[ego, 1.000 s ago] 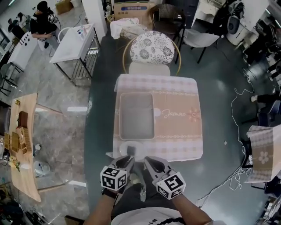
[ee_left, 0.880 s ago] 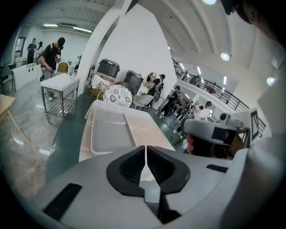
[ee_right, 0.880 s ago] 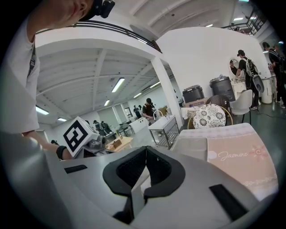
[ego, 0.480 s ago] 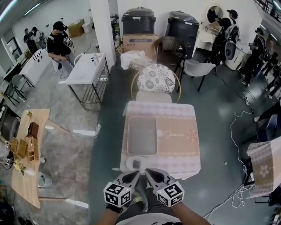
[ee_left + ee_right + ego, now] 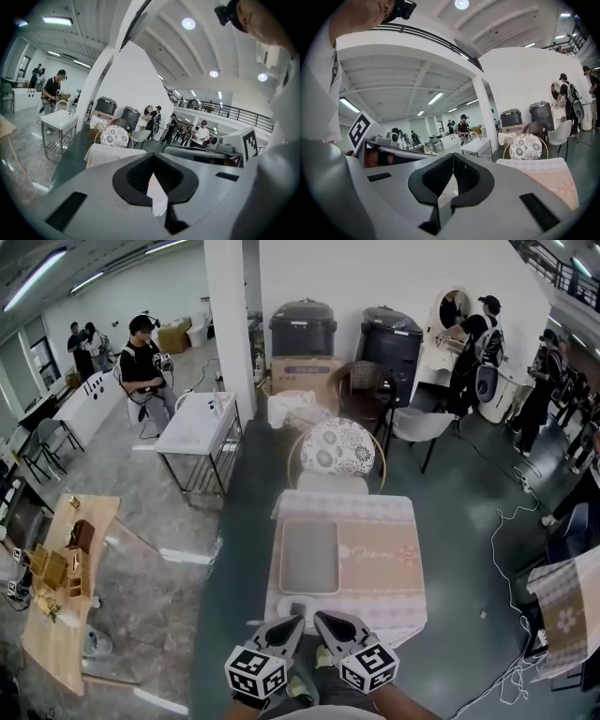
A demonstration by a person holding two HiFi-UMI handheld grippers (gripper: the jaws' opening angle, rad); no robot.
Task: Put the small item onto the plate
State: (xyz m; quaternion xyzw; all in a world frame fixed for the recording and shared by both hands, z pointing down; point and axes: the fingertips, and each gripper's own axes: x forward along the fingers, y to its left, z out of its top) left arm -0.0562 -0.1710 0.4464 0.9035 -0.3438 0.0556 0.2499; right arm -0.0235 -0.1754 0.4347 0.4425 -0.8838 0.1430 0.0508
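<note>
There's the item (image 5: 297,609), a small dark speck too small to identify, and it looks to be sitting on the plate (image 5: 287,607). The plate is white and rests at the 7 o'clock corner of the desk (image 5: 375,568), right at the near edge.

At 12 o'clock from the plate lies the tray (image 5: 309,557), grey and rectangular. It fills the desk's 9 o'clock half and looks empty.

Just at 6 o'clock from the plate come both tools, side by side and pointing up the frame. The left tongs (image 5: 291,626) reach in closest, their tips over the plate's near rim in the head view, though contact can't be judged. In their own view they're clenched, tips pressed together with nothing between them. Only a pale sliver of background shows through the gap lower down.

The right tongs (image 5: 325,622) sit at 3 o'clock from the left pair, near but apart. They're clenched too, tips meeting, empty.

At the desk's 12 o'clock stands a chair (image 5: 337,448) with a flower-print cushion, tucked up against the far edge. Out at 10 o'clock is a white desk (image 5: 192,423), with a person (image 5: 145,362) in black beside it.
</note>
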